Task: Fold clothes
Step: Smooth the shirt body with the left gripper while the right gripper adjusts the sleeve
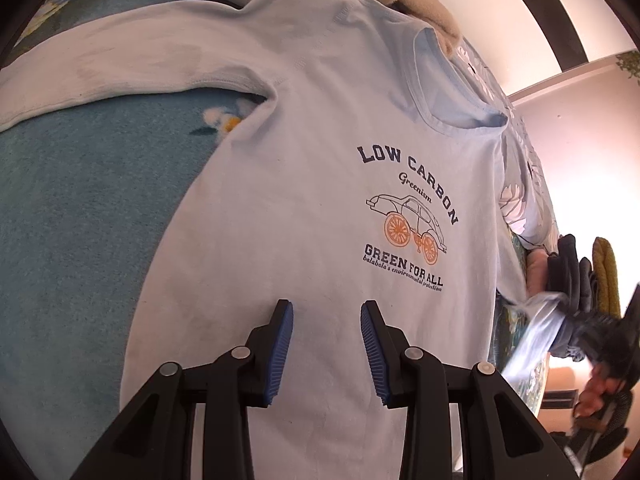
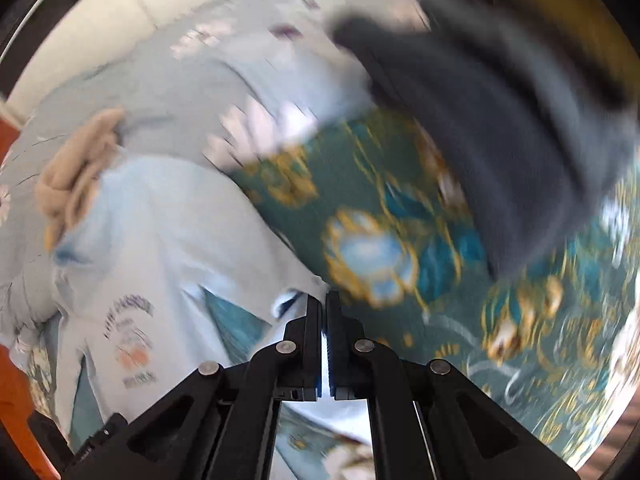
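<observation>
Pale blue cotton T-shirt [image 1: 304, 184] flat on teal flowery blanket [image 1: 80, 216], print up, neck far, hem near. Left gripper [image 1: 326, 344] spread above hem. Right gripper [image 2: 324, 304] pinching sleeve edge.

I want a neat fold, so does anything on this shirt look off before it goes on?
Yes. The light blue T-shirt lies flat, but a faint darker blotch marks its outstretched sleeve, like a damp patch or stain. The other sleeve is pulled up off the bed, pinched in the right gripper. The left gripper hangs open above the front.
</observation>
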The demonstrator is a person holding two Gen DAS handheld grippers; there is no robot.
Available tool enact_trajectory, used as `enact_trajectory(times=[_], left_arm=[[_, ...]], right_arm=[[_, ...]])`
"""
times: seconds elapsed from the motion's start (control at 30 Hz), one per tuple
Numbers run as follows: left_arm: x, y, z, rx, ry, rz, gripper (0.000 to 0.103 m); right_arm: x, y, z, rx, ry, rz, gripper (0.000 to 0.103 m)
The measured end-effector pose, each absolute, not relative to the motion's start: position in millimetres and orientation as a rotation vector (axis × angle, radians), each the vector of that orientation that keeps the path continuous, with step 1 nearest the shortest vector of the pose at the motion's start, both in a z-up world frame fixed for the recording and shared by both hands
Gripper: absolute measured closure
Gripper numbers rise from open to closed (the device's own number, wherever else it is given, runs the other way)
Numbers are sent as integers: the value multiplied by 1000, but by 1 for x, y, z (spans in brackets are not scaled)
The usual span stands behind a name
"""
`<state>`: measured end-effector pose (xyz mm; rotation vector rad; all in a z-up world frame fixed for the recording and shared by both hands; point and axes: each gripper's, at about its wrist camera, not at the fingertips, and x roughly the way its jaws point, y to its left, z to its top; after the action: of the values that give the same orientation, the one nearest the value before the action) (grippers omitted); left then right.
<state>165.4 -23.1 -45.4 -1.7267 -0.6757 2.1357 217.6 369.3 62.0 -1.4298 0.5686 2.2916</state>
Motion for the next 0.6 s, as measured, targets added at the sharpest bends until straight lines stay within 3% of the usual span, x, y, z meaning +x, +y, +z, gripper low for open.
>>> enact_trajectory(times=[0.13,0.3,0.5,0.53,0.6], left_arm=[[165,-23,-46,-1724,-683,2139,64],[165,-23,-46,-1726,-671,2140,64],[160,-18,-48,-1726,-660,2134,61],[160,-19,-48,-1726,-658,2134,60],[160,-20,-47,-1724,-654,2133,59]], right_arm=[[193,308,82,-1495,380,2536,101],[204,240,25,-1849,130,2528,101],[245,235,-17,-2059,106,2372,99],[248,239,-18,-2080,129,2354,95],[255,250,-13,-2100,202,2349,76]])
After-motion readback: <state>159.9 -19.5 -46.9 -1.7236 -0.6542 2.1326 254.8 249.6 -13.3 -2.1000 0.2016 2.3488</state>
